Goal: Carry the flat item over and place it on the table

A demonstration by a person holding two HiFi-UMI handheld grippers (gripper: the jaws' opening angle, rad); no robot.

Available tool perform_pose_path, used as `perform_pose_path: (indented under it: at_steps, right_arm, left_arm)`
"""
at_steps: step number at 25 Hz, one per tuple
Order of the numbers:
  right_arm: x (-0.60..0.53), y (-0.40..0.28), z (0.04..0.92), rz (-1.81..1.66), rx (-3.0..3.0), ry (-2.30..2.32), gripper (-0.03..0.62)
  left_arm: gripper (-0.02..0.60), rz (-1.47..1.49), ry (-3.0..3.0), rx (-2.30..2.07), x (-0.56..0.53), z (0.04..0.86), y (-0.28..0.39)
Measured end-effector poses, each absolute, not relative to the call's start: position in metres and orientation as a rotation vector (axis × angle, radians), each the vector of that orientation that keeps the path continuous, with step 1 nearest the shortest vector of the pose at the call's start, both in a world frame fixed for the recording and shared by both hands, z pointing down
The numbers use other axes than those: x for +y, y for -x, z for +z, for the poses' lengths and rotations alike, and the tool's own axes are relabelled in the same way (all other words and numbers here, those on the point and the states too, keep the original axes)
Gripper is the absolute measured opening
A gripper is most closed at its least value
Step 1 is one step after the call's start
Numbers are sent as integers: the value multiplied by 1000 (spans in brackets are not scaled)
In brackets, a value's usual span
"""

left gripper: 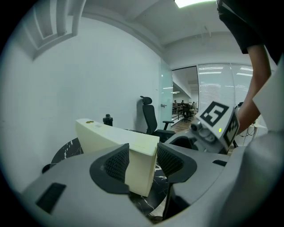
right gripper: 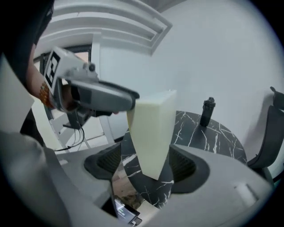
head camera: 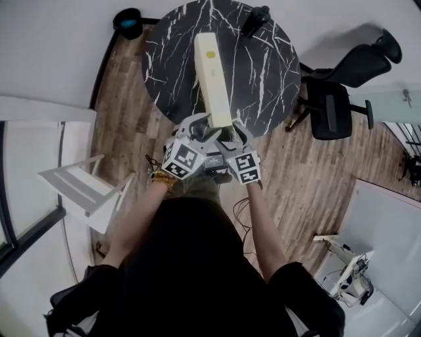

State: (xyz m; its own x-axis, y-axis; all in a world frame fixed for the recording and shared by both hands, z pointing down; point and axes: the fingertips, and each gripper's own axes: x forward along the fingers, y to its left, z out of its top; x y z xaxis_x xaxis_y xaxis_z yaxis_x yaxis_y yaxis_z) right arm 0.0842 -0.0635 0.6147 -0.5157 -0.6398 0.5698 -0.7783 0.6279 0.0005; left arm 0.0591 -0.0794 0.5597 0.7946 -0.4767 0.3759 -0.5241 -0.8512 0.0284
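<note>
A long cream board [head camera: 214,79] stands on its edge on the round black marble table [head camera: 263,66], its near end sticking out over the table's rim toward me. My left gripper [head camera: 199,126] has that end [left gripper: 133,155] between its pads, which seem to press both faces. The left gripper [left gripper: 142,162] stays shut on it. My right gripper [head camera: 233,133] straddles the same end from the other side. In the right gripper view the board [right gripper: 153,133] hangs between the right gripper's [right gripper: 146,164] wide jaws with a gap at each pad.
A black bottle [head camera: 255,20] stands at the table's far edge. A black office chair [head camera: 342,85] sits to the right of the table. A white rack [head camera: 79,187] is on the floor at my left. White walls close in behind the table.
</note>
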Motion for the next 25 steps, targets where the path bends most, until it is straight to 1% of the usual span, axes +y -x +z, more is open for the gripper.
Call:
perform_pose_path:
  at_steps: [7, 11, 14, 18, 25]
  right_arm:
    - [-91, -108, 500, 271, -2468, -1253, 336]
    - [-122, -94, 466, 314, -2514, -1271, 336]
    - [-134, -74, 467, 305, -2493, -1225, 336]
    - [-135, -55, 490, 357, -2423, -1185, 334]
    - [-127, -59, 522, 413, -2309, -1157, 330]
  left_arm:
    - [210, 525, -2850, -796, -79, 561, -61]
    - [210, 512, -2853, -800, -80, 558, -62]
    - [210, 513, -2839, -795, -79, 557, -62]
    - [210, 529, -2824, -790, -77, 563, -60]
    - [210, 506, -2822, -799, -78, 562, -59]
